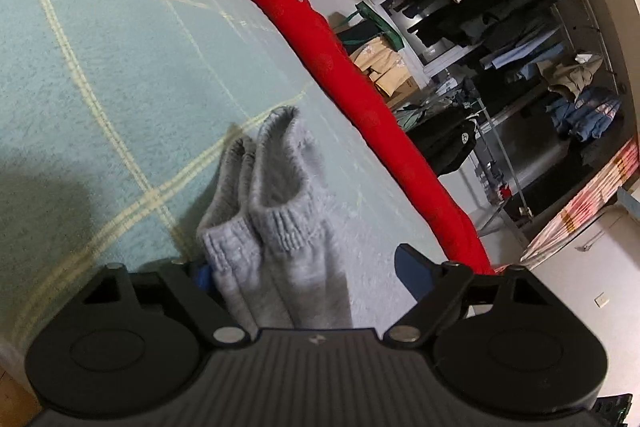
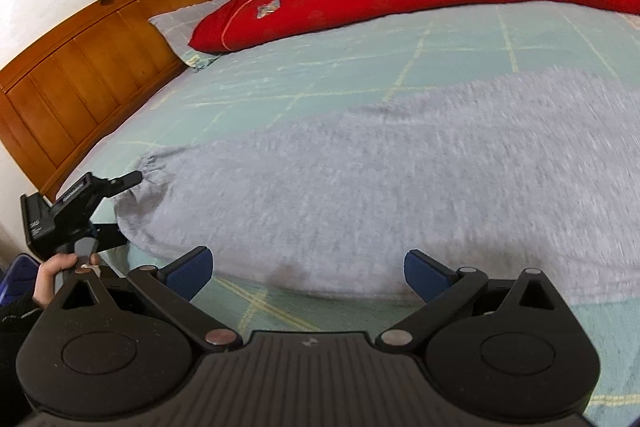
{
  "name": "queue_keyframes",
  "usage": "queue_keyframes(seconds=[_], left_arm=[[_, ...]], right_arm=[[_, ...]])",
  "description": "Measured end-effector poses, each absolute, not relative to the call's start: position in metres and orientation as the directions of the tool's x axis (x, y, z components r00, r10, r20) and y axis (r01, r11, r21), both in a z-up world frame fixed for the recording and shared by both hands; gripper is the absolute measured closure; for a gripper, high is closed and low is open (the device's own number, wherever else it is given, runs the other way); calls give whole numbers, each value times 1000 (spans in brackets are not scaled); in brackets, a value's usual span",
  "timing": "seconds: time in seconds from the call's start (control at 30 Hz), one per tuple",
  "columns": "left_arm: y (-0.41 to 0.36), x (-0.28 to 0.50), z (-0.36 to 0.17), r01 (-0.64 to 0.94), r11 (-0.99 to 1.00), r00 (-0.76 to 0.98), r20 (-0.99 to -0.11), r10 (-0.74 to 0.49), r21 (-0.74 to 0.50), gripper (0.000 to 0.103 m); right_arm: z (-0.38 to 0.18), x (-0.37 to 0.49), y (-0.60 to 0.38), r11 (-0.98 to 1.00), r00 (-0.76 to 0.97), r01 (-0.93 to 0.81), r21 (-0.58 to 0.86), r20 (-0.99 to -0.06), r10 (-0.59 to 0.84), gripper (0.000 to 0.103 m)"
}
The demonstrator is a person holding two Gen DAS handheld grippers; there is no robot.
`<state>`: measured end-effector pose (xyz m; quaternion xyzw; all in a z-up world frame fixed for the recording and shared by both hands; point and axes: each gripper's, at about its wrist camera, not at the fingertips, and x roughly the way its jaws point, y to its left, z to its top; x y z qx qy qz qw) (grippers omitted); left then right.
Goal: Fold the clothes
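A: While the grey knitted garment point(image 2: 400, 179) lies spread on the bed point(image 2: 320, 79), its near hem just ahead of the right gripper point(image 2: 308, 273), how should the fold be taken?

B: Both ends ought to be gripped at matching depth, each with a full bite of hem, and lifted together so the cloth travels flat. At the far end, in the left wrist view, two ribbed cuffs point(image 1: 276, 223) stand bunched between the fingers of the left gripper point(image 1: 316, 275). One blue pad point(image 1: 414, 273) sits well clear of the knit; the other is mostly hidden behind it. The fingers are apart, not clamped.

A: And the right side?

B: Its fingers point(image 2: 190, 273) are spread wide with nothing between them but bedsheet; the hem lies just beyond the tips, apparently untouched. A small advance looks needed before closing.

A: Surroundings?

B: A red bolster point(image 2: 400, 3) runs along the bed's far edge, well apart from the garment; a wooden headboard point(image 2: 92, 67) stands at left.
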<state>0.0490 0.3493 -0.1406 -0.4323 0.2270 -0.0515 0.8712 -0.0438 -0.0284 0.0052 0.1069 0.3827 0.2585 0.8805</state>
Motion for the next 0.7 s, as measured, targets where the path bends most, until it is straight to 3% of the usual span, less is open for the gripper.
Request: queue_keyframes(seconds=[0.23,0.3,0.4,0.43,0.47,0.7], left_arm=[[341,63,-131,-128,694,861,-427,-277,-708,20],[338,60,-129,-143,724,856,-452,-252,-675,29],[343,57,-129,-194,718,849,-481,-218,-668,55],[347,55,-131,-220,709,844,-495,-205,-670,70],[351,54,-133,-240,703,839,-507,-197,-670,73],[354,45,-137,-234,693,845,-495,-202,-682,74]], right_arm=[[-2,-43,-33,845,565,-354,400,-629,534,0],[-3,-42,-34,848,564,-350,397,-634,529,0],[-1,-40,-36,848,568,-346,401,-629,530,0],[1,-40,-37,846,573,-347,404,-623,532,0],[3,-39,-38,846,579,-348,405,-617,533,0],[4,-26,-45,846,595,-328,420,-603,531,0]])
